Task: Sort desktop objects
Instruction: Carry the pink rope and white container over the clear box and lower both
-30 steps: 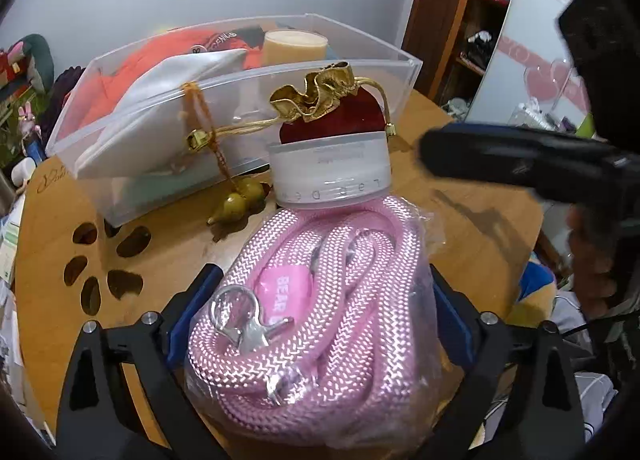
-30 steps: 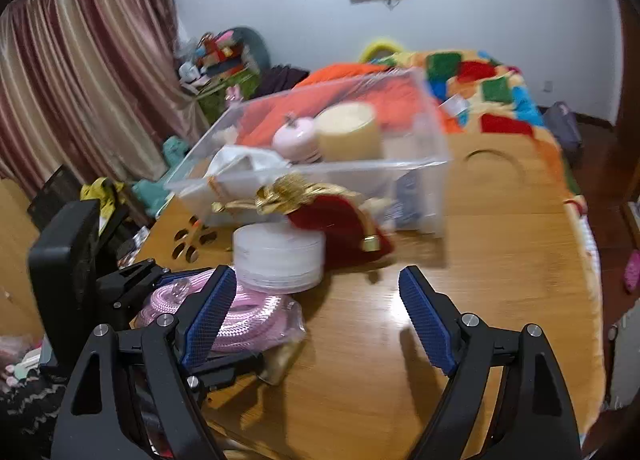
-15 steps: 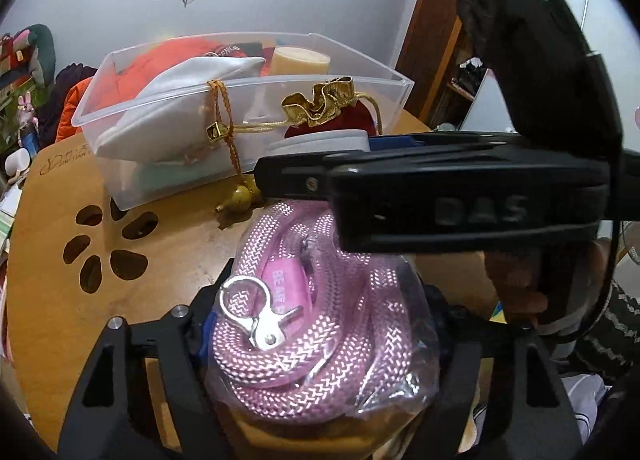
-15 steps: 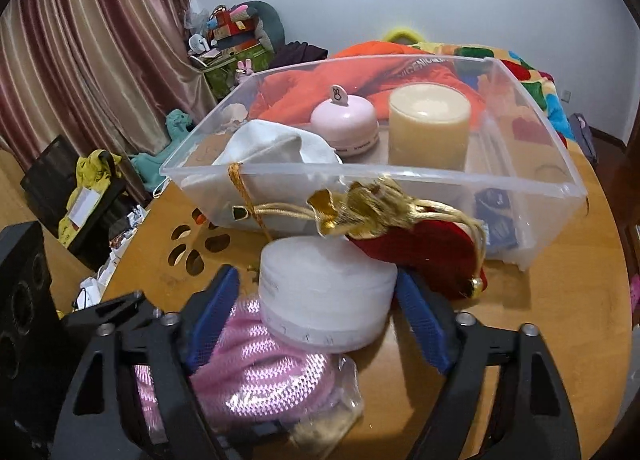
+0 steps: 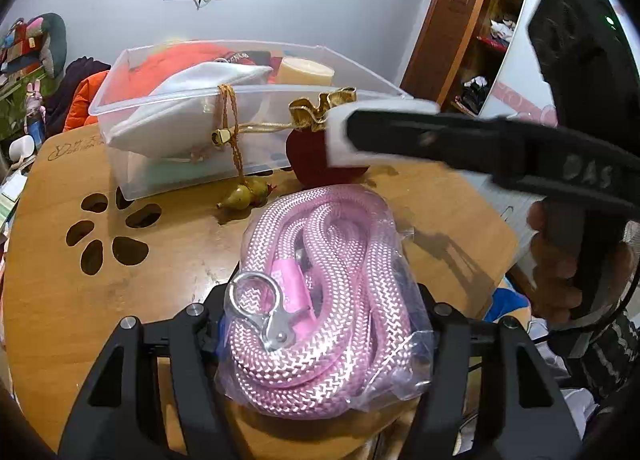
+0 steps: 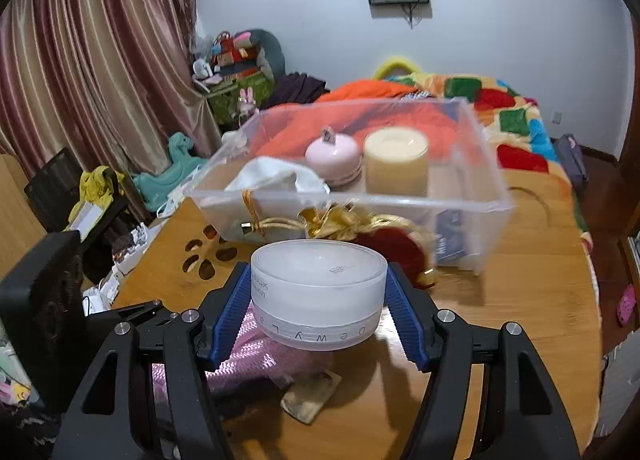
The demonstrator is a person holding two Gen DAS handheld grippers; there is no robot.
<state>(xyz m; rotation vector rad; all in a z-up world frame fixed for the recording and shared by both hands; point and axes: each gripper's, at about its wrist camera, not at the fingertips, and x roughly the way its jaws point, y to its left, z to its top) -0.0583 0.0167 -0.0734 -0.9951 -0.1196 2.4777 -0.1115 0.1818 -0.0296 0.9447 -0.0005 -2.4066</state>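
Note:
A coil of pink rope in a clear bag (image 5: 320, 260) lies between the fingers of my left gripper (image 5: 324, 300). Its jaws are closing and the pads squeeze the bag's sides. My right gripper (image 6: 318, 284) has its blue pads (image 6: 232, 312) against both sides of a frosted white jar (image 6: 320, 300). Those jaws are also closing, and the jar hangs above the rope (image 6: 256, 348). In the left wrist view the jar (image 5: 340, 136) shows beside one right finger (image 5: 400, 132). A red velvet pouch (image 5: 312, 152) with a gold top sits behind.
A clear plastic box (image 6: 492, 196) stands on the round wooden table (image 6: 520, 300), holding a cream candle (image 6: 396, 164), a pink round item (image 6: 334, 156) and a white pouch (image 5: 192, 100). A gourd charm (image 5: 244, 196) lies by paw-shaped cutouts (image 5: 108, 236). A bed lies beyond.
The right gripper swung in, closed around the white jar and raised it off the rope bag. The left jaws narrowed onto the rope bag.

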